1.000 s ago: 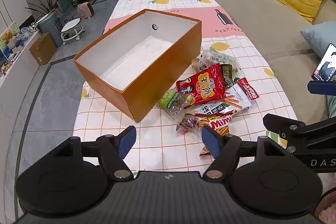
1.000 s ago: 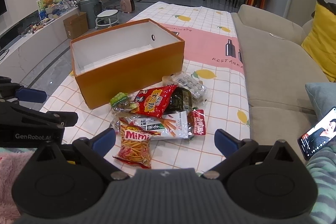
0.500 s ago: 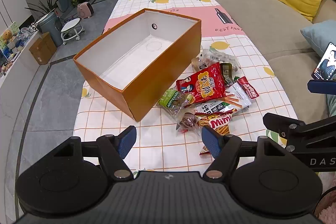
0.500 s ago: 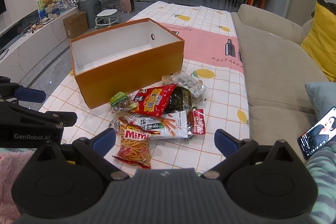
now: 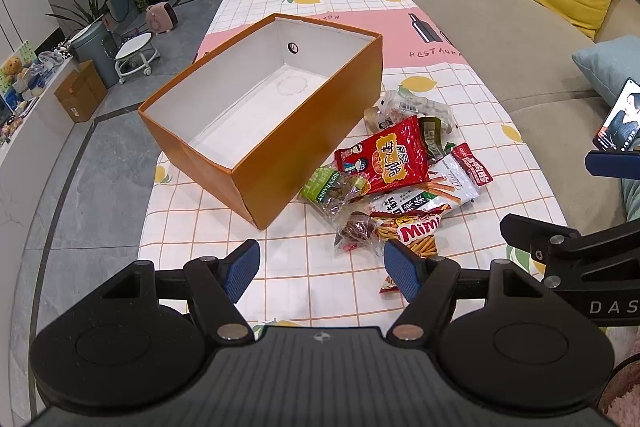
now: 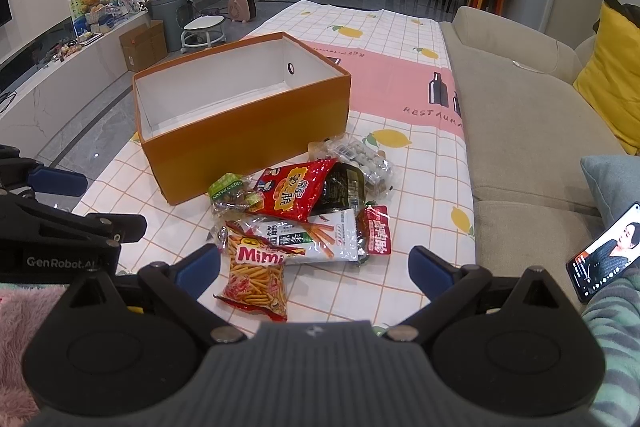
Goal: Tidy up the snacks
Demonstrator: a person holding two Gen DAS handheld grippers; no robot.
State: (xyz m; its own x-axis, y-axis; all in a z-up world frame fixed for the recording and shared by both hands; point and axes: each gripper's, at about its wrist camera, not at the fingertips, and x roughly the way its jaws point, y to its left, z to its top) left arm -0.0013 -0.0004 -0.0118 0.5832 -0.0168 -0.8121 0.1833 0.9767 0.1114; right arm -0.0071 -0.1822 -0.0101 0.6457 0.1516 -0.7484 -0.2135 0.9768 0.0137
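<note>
Nothing moved since earlier | both fingers [image 5: 245,263] [image 6: 425,265] wide apart, holding nothing | "Mimi" bag [image 6: 256,277] | cloth "RESTAU" [image 6: 430,113]

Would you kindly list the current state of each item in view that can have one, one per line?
orange box: open, lidless, empty inside
Mimi bag: sealed, lying flat, nearest the grippers
red snack bag: sealed, resting atop the pile
phone: screen lit
left gripper: open, empty
right gripper: open, empty
</note>
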